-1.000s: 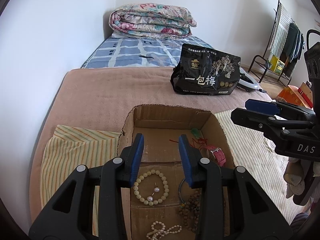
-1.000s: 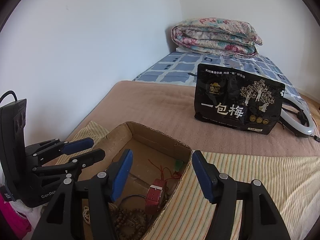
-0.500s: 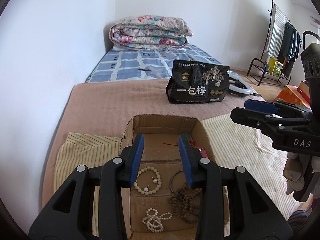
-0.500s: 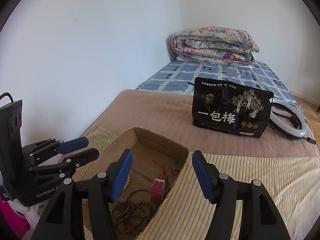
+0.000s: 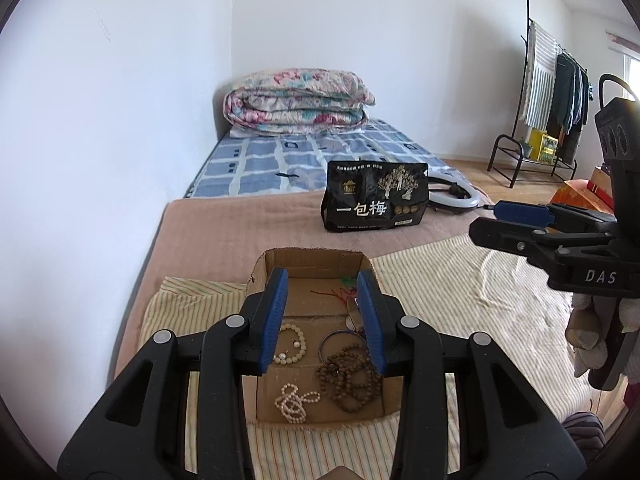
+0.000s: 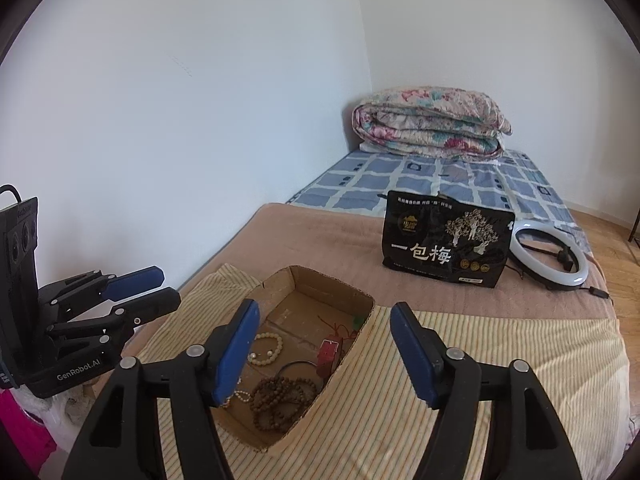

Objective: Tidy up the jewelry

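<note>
Jewelry sits in an open brown cardboard box (image 5: pixel 308 258) on the striped cream cloth (image 6: pixel 480 344), long axis running away toward the black snack bag (image 5: pixel 376 202). Left gripper (image 5: pixel 322 320) and right gripper (image 6: pixel 324 354) hover above, jaws apart, empty.

Folded quilt (image 5: pixel 296 100), black bag (image 5: pixel 376 202)

Matt corrugated cardboard box (image 5: pixel 312 258) on ribbed striped cloth (image 5: pixel 440 280) — beside it a glossy black plastic bag (image 5: pixel 376 202).
</note>
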